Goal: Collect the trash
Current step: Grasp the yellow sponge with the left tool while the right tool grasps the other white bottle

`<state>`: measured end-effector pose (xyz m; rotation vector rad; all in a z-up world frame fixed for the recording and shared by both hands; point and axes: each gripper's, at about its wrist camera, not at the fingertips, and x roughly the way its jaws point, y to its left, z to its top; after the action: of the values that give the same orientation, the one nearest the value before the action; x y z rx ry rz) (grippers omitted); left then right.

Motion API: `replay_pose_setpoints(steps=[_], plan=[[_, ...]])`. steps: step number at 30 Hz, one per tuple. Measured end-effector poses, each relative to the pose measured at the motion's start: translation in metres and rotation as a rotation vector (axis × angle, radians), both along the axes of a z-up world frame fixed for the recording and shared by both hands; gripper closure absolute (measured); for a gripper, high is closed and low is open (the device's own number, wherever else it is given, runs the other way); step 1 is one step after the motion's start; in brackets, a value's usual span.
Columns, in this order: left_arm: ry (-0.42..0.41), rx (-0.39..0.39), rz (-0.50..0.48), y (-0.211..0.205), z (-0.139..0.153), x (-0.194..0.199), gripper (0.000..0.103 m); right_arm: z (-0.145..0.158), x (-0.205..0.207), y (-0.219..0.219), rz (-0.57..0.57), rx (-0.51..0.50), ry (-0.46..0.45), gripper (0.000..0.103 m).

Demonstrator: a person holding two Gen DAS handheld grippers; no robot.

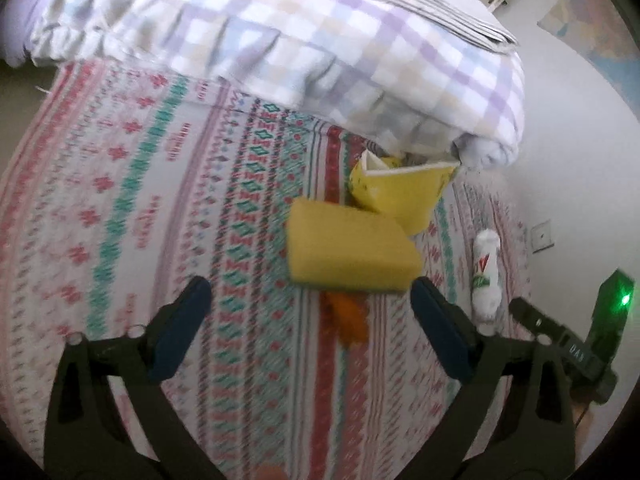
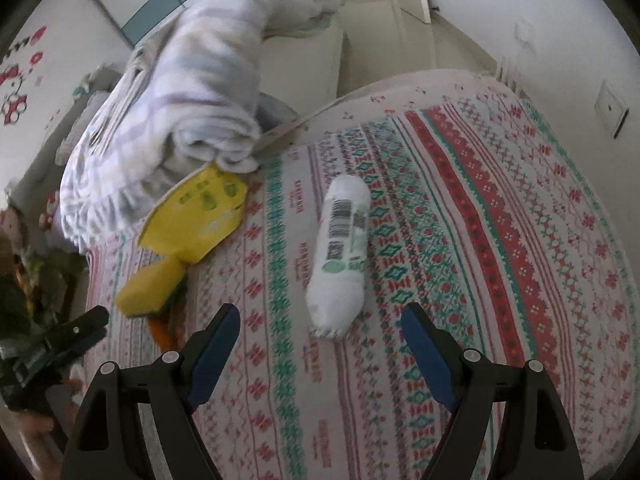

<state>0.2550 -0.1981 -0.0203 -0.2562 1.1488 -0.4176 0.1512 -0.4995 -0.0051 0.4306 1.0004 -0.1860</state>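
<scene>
A yellow sponge (image 1: 352,250) lies on the patterned bedsheet (image 1: 160,208), with a torn yellow carton (image 1: 400,188) just behind it and an orange scrap (image 1: 348,316) in front. My left gripper (image 1: 310,312) is open and empty, just short of the sponge. A white wrapped roll (image 2: 342,250) lies on the sheet; it also shows in the left wrist view (image 1: 487,276). My right gripper (image 2: 320,330) is open and empty, its fingers straddling the roll's near end. The carton (image 2: 196,216) and sponge (image 2: 148,284) lie to the roll's left.
A folded checked blanket (image 1: 320,48) lies at the back of the bed, over the carton's edge; it also shows in the right wrist view (image 2: 188,92). The left gripper (image 2: 60,344) shows at the right view's left edge. A wall (image 1: 568,168) borders the bed.
</scene>
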Motion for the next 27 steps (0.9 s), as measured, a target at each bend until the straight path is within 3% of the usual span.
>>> replay_pose_setpoints(steps=[4,9,11,15,20,27], plan=[[0.034,-0.083,0.016,-0.007,-0.013,0.015,0.015,-0.01,0.009,-0.009,-0.013,0.016,0.008,0.02],[0.097,-0.18,0.019,-0.014,-0.029,0.025,0.038,-0.023,0.019,-0.011,-0.009,0.064,0.026,0.031],[0.11,-0.211,0.009,-0.018,-0.033,0.025,0.049,-0.028,0.023,-0.008,-0.004,0.061,0.036,0.038],[0.099,-0.22,-0.009,-0.024,-0.03,0.022,0.058,-0.035,0.029,-0.004,0.015,0.062,0.057,0.064],[0.068,-0.214,-0.036,-0.011,-0.017,0.01,0.072,-0.027,0.029,0.002,0.029,0.041,0.044,0.064],[0.02,-0.203,-0.032,0.005,0.015,-0.018,0.074,0.004,0.007,0.013,0.048,0.026,0.018,0.064]])
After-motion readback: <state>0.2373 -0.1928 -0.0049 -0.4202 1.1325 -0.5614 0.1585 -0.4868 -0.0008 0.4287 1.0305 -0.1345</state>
